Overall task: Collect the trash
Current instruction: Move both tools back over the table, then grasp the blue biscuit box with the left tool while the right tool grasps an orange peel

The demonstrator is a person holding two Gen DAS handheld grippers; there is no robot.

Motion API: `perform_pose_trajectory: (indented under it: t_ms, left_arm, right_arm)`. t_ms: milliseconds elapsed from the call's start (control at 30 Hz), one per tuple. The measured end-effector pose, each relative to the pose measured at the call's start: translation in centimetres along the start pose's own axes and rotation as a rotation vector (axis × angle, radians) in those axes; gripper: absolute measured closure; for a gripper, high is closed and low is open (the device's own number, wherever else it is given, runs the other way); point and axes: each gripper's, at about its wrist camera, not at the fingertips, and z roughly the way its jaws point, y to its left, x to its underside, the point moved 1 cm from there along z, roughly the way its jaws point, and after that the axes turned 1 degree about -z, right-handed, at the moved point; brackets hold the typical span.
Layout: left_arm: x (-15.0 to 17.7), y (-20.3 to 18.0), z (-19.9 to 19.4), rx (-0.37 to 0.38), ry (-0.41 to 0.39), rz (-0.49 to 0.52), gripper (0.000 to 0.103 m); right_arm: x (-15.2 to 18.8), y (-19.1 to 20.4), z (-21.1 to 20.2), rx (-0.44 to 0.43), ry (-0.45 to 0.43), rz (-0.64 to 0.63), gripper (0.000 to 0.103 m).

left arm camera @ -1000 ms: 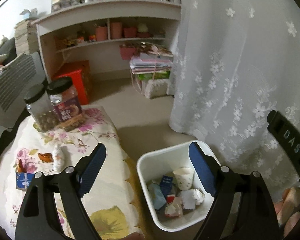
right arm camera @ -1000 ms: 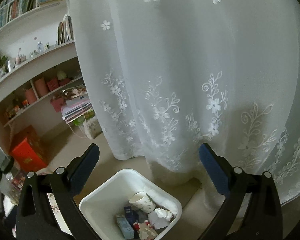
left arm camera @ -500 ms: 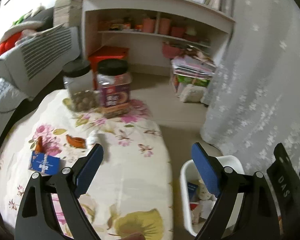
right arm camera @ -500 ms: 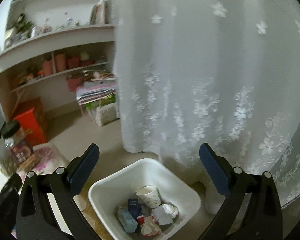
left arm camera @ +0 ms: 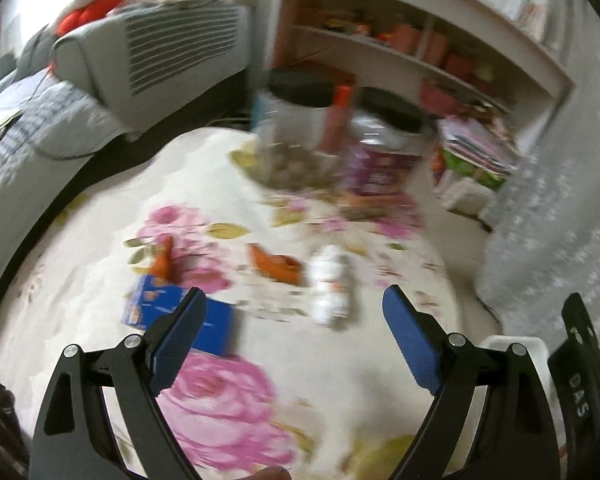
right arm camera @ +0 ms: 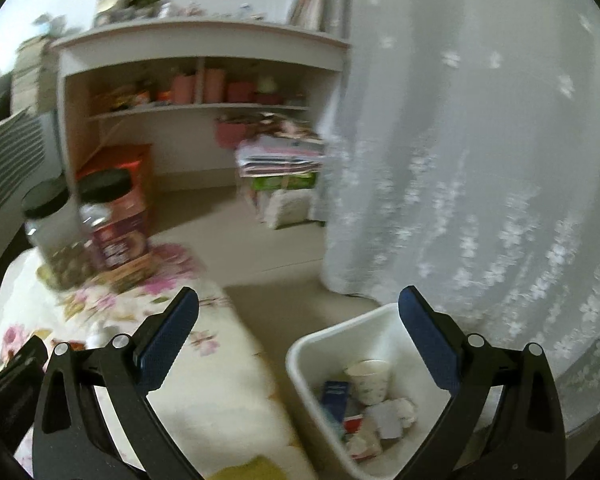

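My left gripper [left arm camera: 292, 300] hangs open and empty over a floral-clothed table [left arm camera: 228, 364]. On the cloth lie a blue carton [left arm camera: 168, 308] just beyond the left fingertip, an orange wrapper [left arm camera: 276, 266], a second orange scrap [left arm camera: 162, 260] and a crumpled white piece [left arm camera: 332, 284]. The picture is blurred. My right gripper [right arm camera: 298, 308] is open too, with nothing between its fingers, above the gap between the table [right arm camera: 204, 376] and a white bin [right arm camera: 312, 360]. The bin holds a paper cup [right arm camera: 370, 374], a blue box [right arm camera: 334, 394] and crumpled paper [right arm camera: 392, 416].
Two black-lidded jars [right arm camera: 114, 220] stand at the table's far edge. Beyond are white shelves [right arm camera: 204, 104], a red box [right arm camera: 136, 168], a stack of papers [right arm camera: 280, 156] and a lace curtain [right arm camera: 480, 160] on the right. A grey striped sofa [left arm camera: 152, 52] lies left.
Both grippers swung left, away from the bin and toward the table. The left view now looks down on the table's trash; the bin has slid to its right edge.
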Motion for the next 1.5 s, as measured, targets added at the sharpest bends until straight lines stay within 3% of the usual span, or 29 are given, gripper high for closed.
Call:
perform_pose_trajectory:
  t_ms: [133, 233, 333, 567, 733, 800, 867, 933, 1100, 1333, 1500]
  left_arm:
    - [-0.4, 4.0, 2.3, -0.066, 0.043, -0.059, 0.016]
    - [-0.3, 7.6, 4.7, -0.115, 0.121, -0.156, 0.016]
    - [0.5, 10.1, 6.2, -0.097, 0.213, -0.278, 0.016]
    - [1.5, 11.5, 10.1, -0.066, 0.349, -0.441, 0.016]
    - [0.8, 11.6, 11.3, -0.088, 0.358, -0.472, 0.013]
    - [0.6, 11.6, 11.1, -0.056, 0.346, -0.458, 0.033]
    - [0.5, 11.4, 10.6, -0.002, 0.348, -0.404, 0.043]
    - [0.4, 11.8, 10.0, 0.032, 0.351, -0.37, 0.045]
    - [-2.1, 14.6, 5.4, 0.087, 0.254, -0.25, 0.047]
    - [-9.3, 21.9, -2.5, 0.026, -0.003, -0.197, 0.046]
    - [-10.0, 26.2, -4.7, -0.014, -0.086, -0.185, 0.046]
  right_arm:
    - [0.6, 3.9, -0.2, -0.038, 0.005, -0.074, 0.007]
    - [1.0, 6.2, -0.5, -0.058, 0.001, -0.122, 0.007]
    - [1.4, 7.8, -0.6, -0.069, -0.002, -0.167, 0.007]
    - [2.5, 9.2, 0.3, -0.066, 0.026, -0.228, 0.007]
    - [2.7, 9.7, 1.2, -0.082, 0.069, -0.233, 0.007]
    - [2.9, 10.1, 1.4, -0.097, 0.077, -0.246, 0.007]
    - [3.2, 10.8, 1.5, -0.124, 0.084, -0.266, 0.007]
    - [3.4, 11.6, 1.5, -0.163, 0.096, -0.286, 0.007]
    - [4.0, 14.0, 1.8, -0.307, 0.204, -0.275, 0.007]
    - [5.6, 21.3, 0.6, -0.466, 0.342, -0.304, 0.007]
    - [7.0, 27.7, -0.8, -0.495, 0.368, -0.369, 0.007]
